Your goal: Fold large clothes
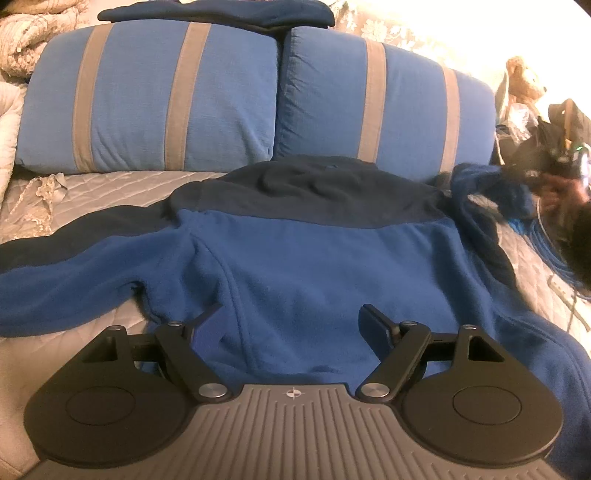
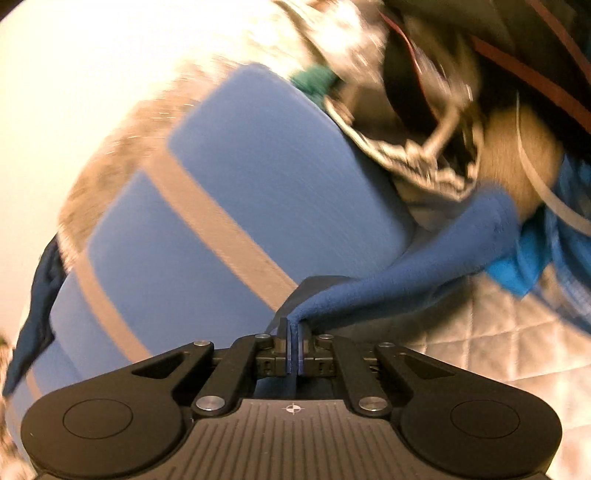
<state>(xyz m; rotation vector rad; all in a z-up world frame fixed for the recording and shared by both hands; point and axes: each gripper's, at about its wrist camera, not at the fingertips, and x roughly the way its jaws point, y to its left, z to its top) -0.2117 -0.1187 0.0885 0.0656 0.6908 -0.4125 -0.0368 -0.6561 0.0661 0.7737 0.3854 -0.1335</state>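
Note:
A blue fleece jacket (image 1: 314, 266) with a dark navy yoke lies spread flat, back up, on the quilted bed. Its left sleeve stretches out to the left edge of the left wrist view. My left gripper (image 1: 291, 325) hovers open over the jacket's lower back, nothing between its fingers. At the far right of that view my right gripper (image 1: 554, 162) lifts the blurred right sleeve (image 1: 480, 184). In the right wrist view my right gripper (image 2: 294, 328) is shut on the blue sleeve cuff (image 2: 406, 266), which trails off to the right.
Two blue pillows with grey stripes (image 1: 166, 99) (image 1: 388, 103) lean behind the jacket. A dark folded garment (image 1: 218, 13) lies on top of them. A teddy bear (image 1: 524, 81), bags and blue cables (image 1: 546, 243) crowd the right side. Cream bedding (image 1: 22, 40) is bunched at the left.

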